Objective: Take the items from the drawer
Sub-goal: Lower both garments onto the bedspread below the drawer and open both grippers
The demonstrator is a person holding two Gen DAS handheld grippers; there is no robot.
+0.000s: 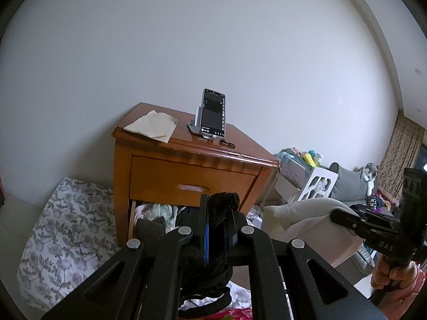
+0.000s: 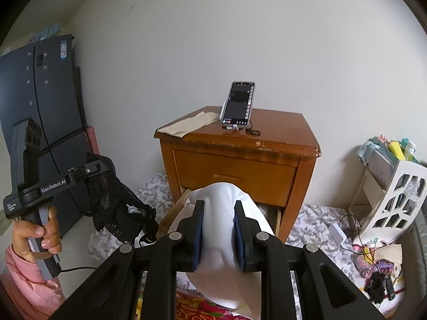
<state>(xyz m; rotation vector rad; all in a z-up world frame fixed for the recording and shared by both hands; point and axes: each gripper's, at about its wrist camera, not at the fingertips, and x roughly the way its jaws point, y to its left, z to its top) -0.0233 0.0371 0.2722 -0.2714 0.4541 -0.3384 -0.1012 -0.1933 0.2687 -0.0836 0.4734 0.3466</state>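
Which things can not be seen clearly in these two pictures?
- Lower drawer contents: left wrist view, mostly hidden by the left tool and the black garment it clamps.
- The same drawer in the right wrist view: covered by the white cloth in the right tool.
- Phone screen text: too small in both views.
- White cloth's lower end: cut off by the bottom edge.

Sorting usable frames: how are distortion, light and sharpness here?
Left wrist view: strong fisheye bend, dark corners, soft even light; phone screen text too small to read. Right wrist view: same bend, nightstand sharp, white cloth blocks the lower drawer.
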